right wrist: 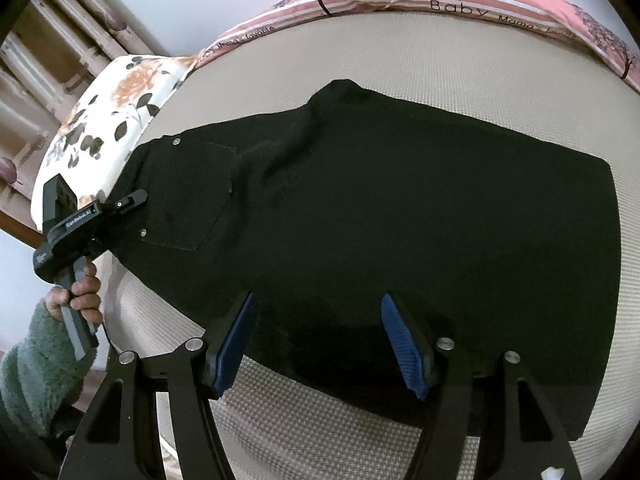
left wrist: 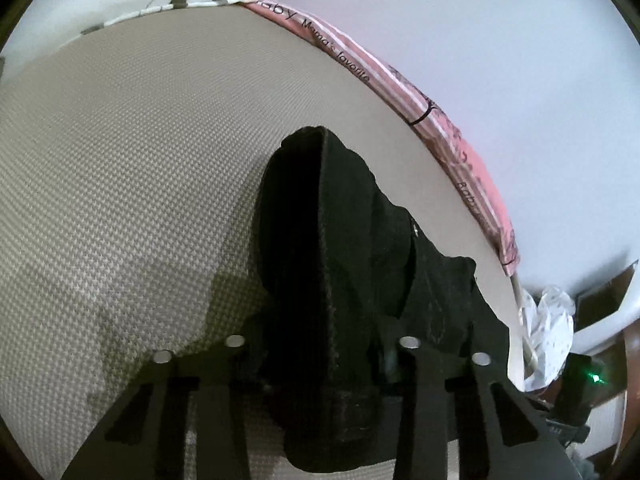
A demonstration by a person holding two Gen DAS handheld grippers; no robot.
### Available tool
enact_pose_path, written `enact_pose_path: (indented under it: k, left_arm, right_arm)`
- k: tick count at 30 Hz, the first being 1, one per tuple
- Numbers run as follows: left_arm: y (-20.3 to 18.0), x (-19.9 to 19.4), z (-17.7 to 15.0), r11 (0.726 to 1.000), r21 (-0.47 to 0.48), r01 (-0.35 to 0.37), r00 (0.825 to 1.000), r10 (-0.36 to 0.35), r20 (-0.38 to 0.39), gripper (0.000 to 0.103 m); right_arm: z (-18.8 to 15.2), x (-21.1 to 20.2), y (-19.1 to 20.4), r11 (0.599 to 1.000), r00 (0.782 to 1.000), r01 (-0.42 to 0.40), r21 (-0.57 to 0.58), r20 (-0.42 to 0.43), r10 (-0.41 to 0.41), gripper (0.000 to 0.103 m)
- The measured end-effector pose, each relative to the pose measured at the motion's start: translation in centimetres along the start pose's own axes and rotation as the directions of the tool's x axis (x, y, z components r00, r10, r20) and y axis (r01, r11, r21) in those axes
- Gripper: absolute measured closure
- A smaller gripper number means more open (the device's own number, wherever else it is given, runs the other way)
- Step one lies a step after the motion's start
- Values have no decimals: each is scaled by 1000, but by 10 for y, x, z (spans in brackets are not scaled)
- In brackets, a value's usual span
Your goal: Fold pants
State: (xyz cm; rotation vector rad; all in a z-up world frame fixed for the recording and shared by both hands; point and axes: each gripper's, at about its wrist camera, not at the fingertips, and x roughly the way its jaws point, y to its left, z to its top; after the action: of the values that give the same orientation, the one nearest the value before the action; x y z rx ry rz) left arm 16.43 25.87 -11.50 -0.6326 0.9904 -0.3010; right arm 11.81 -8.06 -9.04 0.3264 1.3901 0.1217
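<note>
Right wrist view: we saw black pants point(right wrist: 400, 208) on a woven beige mattress point(right wrist: 320, 412); right hand-held gripper point(right wrist: 318, 344) open, left hand-held gripper point(right wrist: 132, 200) pinching the waistband.

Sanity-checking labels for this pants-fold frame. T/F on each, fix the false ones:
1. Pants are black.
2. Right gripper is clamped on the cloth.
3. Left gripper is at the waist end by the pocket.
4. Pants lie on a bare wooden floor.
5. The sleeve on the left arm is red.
1. True. The pants are black.
2. False. The right gripper is open, its blue pads apart above the near edge.
3. True. The left gripper sits at the waist end beside the pocket, with cloth between its fingers.
4. False. They lie on a beige woven mattress.
5. False. The sleeve is green and fuzzy.
</note>
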Motion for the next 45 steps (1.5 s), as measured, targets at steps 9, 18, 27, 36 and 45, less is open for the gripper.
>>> enact_pose_path:
  k: [9,18,27,36,45]
  left_arm:
    - [-36,-3,6,992,72,-103,995,104,-8,78]
    - [-92,-32,7,996,92,14,999,-18,36,80]
    - [-170,-22,-11,979,165,119,992,-125,26,81]
    - [-229,10,-25,956,176,233,972,-228,-48,81]
    - [-294,63,-48,931,214,295,949,-259,-179,81]
  right_arm:
    - [0,-2,-7,1000,1000,17,19,18,-17,40]
    - [2,-15,-26,998,999,0,60,53,-3,40]
    - [0,-47,-66,989,994,-23,146,106,8,40]
    - [-1,-98,-116,978,981,9,208,187,-49,40]
    - [-13,-120,-165,936,961,-49,348,271,-50,40]
